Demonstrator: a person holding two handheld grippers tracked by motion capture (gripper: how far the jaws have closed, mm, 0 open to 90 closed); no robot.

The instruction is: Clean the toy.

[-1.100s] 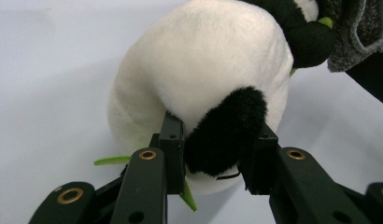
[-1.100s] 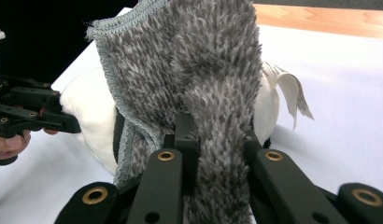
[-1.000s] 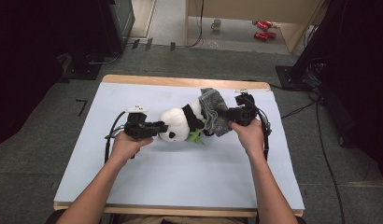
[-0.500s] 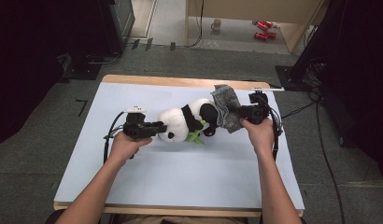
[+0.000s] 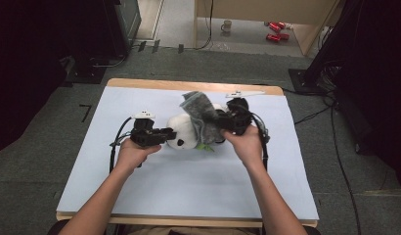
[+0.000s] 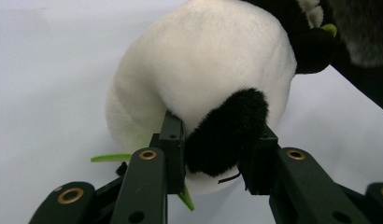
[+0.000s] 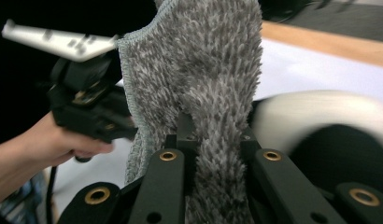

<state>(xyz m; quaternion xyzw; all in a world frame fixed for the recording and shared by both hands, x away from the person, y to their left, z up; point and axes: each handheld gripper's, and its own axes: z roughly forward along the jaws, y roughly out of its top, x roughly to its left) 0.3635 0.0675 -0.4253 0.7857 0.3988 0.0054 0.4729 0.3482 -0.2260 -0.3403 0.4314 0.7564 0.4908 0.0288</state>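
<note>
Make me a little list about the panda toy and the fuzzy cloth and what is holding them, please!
toy: plush panda lying on the white table
left gripper: shut on the panda's black ear
cloth: fuzzy grey cloth, draped over the panda
right gripper: shut on the grey cloth
green bit: small leaf beside the panda

table: white sheet (image 5: 189, 196) | floor: mug (image 5: 227, 25), red cans (image 5: 274, 32)

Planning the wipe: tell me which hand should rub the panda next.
Right, probably. The right claw is shut on the grey cloth over the panda; the left claw is busy pinning its black ear.
</note>
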